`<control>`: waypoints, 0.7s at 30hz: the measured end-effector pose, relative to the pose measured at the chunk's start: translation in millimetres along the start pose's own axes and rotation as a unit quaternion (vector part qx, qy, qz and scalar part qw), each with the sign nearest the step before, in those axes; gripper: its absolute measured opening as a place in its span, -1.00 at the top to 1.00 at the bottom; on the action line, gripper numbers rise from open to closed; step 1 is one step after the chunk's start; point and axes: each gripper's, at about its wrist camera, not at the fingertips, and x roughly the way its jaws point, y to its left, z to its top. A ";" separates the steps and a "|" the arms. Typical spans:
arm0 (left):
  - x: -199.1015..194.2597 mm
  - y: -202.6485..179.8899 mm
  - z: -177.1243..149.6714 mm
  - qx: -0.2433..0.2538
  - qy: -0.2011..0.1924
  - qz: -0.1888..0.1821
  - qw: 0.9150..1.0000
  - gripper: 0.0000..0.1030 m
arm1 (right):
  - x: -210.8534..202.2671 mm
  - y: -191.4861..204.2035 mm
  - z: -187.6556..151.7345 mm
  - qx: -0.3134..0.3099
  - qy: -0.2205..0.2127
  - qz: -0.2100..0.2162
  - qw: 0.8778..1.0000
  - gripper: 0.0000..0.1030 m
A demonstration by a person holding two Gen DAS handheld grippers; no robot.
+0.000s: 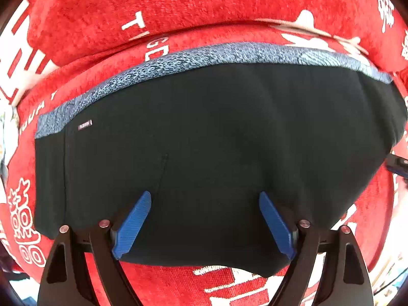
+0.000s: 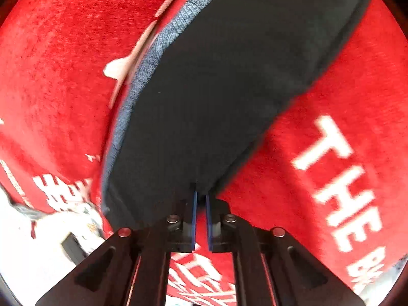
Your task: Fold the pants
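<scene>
red plush blanket [image 1: 204, 0] with white lettering covers the whole surface, and the black pants [image 1: 216, 153] lie folded on it, long axis running left to right in the left wrist view, grey waistband [image 1: 229, 53] along the far edge. left gripper [image 1: 205, 196] hangs over them, fingers spread wide, holding nothing. right gripper [image 2: 200, 193] is pinched tight on a pants corner.

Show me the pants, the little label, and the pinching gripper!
pants [image 1: 216, 140]: left wrist view, middle of the black cloth.
label [image 1: 85, 125]: left wrist view, small tag under the grey waistband.
right gripper [image 2: 200, 196]: right wrist view, between the blue fingertips shut on the pants' corner.
</scene>
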 end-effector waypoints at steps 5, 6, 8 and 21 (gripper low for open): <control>2.9 7.7 4.8 -0.006 -0.002 0.003 1.000 -0.69 | -54.1 -27.2 29.6 0.003 -0.051 -0.017 0.999 0.17; 2.8 7.6 4.1 -0.006 -0.005 0.005 1.000 -0.70 | -57.0 -30.6 39.6 0.012 -0.060 -0.021 0.998 0.05; 2.7 7.4 2.7 -0.008 -0.007 0.007 1.000 -0.71 | -50.6 -39.3 60.3 0.037 -0.054 -0.001 0.998 0.24; -34.8 -20.6 28.2 -0.002 -0.008 -0.017 1.000 -0.72 | -103.1 -78.9 78.1 0.026 -0.120 -0.054 0.991 0.26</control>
